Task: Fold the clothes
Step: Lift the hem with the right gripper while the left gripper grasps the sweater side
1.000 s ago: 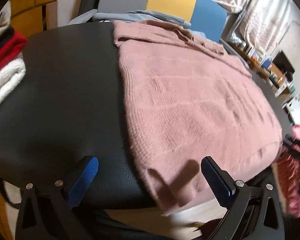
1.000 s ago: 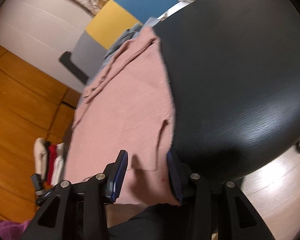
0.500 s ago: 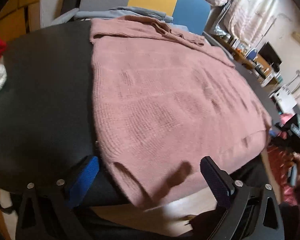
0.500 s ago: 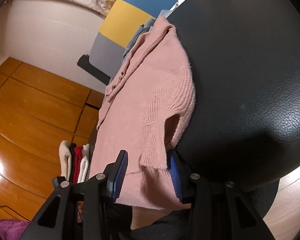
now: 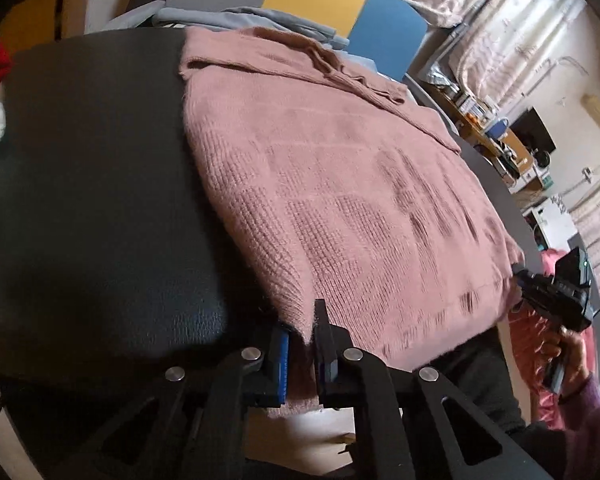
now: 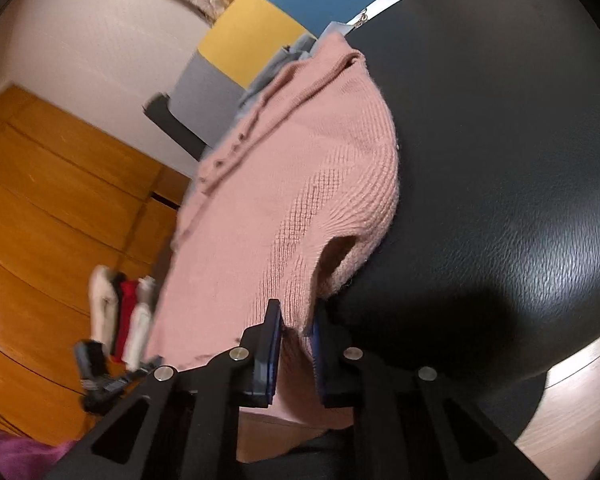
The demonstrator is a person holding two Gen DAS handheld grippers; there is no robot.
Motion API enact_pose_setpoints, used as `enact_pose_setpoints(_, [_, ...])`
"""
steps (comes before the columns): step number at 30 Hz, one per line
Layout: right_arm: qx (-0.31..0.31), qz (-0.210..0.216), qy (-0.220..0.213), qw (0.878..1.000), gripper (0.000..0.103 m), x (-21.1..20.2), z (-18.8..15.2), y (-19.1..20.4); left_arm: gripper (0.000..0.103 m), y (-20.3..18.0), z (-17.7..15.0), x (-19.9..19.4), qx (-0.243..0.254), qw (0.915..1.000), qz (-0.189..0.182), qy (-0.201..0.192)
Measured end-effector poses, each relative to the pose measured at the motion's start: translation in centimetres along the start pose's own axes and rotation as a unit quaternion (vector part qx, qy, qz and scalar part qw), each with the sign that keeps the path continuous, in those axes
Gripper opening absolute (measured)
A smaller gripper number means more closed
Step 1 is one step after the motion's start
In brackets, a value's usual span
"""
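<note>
Since a second ago the left gripper has closed on the near hem of the pink sweater; the right gripper pinches the opposite corner. Spread flat on the black table (knit, soft, limp), it looks barely folded yet.

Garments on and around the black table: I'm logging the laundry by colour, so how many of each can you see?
Pink knit sweater, held at its near hem by the left hand-held gripper and the right hand-held gripper: 1
Grey-blue garment behind it: 1
Red folded item: 1
White or cream folded items: 2
Total: 5
</note>
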State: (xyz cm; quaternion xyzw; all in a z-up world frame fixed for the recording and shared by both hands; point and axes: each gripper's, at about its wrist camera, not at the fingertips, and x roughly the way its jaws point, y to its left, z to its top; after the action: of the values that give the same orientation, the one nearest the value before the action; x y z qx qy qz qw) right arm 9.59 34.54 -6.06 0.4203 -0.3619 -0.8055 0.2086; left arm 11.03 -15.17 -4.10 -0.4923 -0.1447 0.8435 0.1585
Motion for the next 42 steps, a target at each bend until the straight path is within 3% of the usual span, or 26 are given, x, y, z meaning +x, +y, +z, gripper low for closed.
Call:
enact_pose_setpoints(3, [0.020, 0.055, -0.013, 0.998, 0.012, -1.5, -0.3, -0.4, 0.009, 0.2, -0.2, -1.3, 0.000, 0.9998, -0.017, -0.007])
enact_pose_setpoints(8, [0.018, 0.110, 0.009, 0.994, 0.012, -2.6, -1.5, 0.5, 0.009, 0.3, -0.9, -5.0, 0.009, 0.9988, -0.040, -0.026])
enact_pose_setpoints(14, [0.077, 0.214, 0.015, 0.974, 0.012, -4.2, -3.9, 1.2, 0.009, 0.2, -2.3, -10.1, 0.007, 0.9973, -0.057, -0.045])
enact_pose_setpoints(18, [0.078, 0.255, 0.003, 0.964, 0.012, -3.8, -1.8, 2.8, 0.009, 0.5, -0.7, -11.5, -0.010, 0.9954, -0.067, -0.068])
enact_pose_setpoints(23, [0.070, 0.291, -0.017, 0.954, 0.012, -2.1, 4.3, 4.4, 0.009, 0.8, 5.0, -10.6, -0.004, 0.9914, -0.075, -0.107])
enact_pose_setpoints(28, [0.084, 0.293, -0.037, 0.952, 0.012, 1.5, 11.0, 4.7, 0.010, 2.5, 11.8, -7.7, -0.030, 0.9879, -0.091, -0.122])
enact_pose_setpoints(34, [0.170, 0.233, -0.019, 0.957, 0.012, 9.6, 16.9, 1.4, 0.010, 7.8, 18.4, -0.3, -0.140, 0.9825, -0.086, -0.088])
enact_pose_setpoints(39, [0.217, 0.143, 0.008, 0.966, 0.015, 15.2, 18.7, -2.2, 0.010, 11.1, 20.9, 6.3, -0.184, 0.9813, -0.042, -0.037])
enact_pose_setpoints(41, [0.231, 0.136, 0.013, 0.963, 0.017, 15.8, 18.9, -2.7, 0.010, 11.8, 21.0, 7.9, -0.202, 0.9778, -0.052, -0.021])
enact_pose_setpoints(42, [0.225, 0.138, 0.019, 0.964, 0.025, 15.7, 19.0, -2.4, 0.010, 12.0, 21.1, 8.2, -0.205, 0.9765, -0.062, -0.018])
